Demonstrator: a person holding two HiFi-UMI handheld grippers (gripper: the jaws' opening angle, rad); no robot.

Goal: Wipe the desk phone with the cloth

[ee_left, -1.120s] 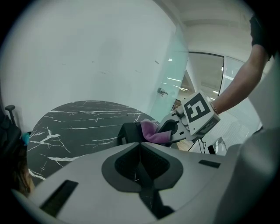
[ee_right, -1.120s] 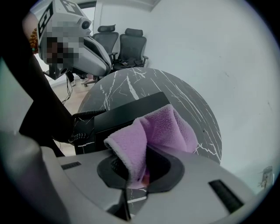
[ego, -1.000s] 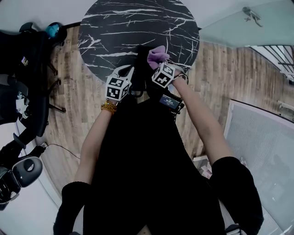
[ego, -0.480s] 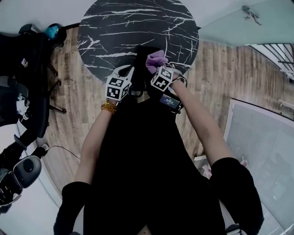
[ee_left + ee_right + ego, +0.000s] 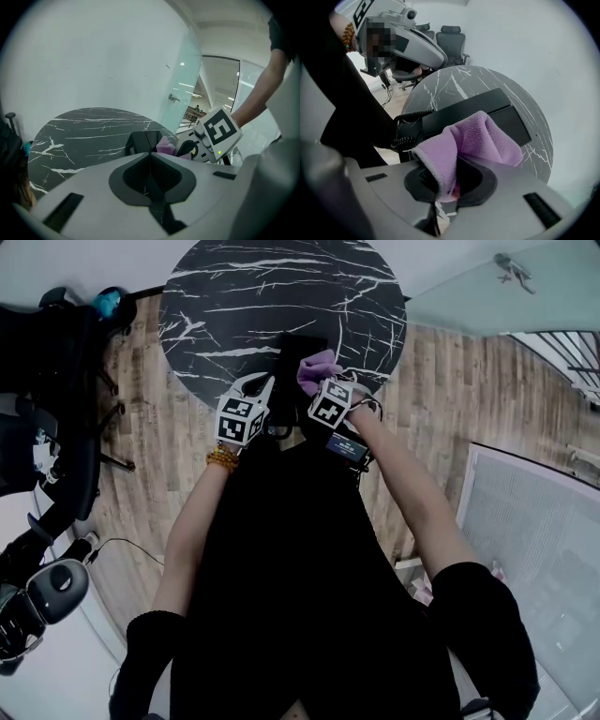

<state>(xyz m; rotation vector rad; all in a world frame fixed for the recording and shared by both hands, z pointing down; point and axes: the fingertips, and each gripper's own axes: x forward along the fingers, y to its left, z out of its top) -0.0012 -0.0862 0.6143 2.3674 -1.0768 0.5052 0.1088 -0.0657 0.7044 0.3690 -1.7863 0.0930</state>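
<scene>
Fingers (image 5: 513, 185) clamped on the cloth (image 5: 478, 138), the right gripper (image 5: 447, 187) has slid down-frame along the desk phone (image 5: 497, 105), wiping; the left gripper (image 5: 151, 176) has its fingers together, empty.

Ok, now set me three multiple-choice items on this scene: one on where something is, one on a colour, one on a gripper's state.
1. Where does the desk phone stand?
A. on the wooden floor
B. on the round marble table
C. on an office chair

2. What colour is the cloth?
A. purple
B. yellow
C. white

3. How are the fingers of the left gripper?
A. clamped on the cloth
B. wide apart round the phone
C. together, with nothing between them

Answers:
1 B: the phone's black body lies on the veined tabletop.
2 A: the cloth clamped in the right gripper shows purple in every view.
3 C: the left gripper view shows its fingers meeting, with nothing in them.
</scene>
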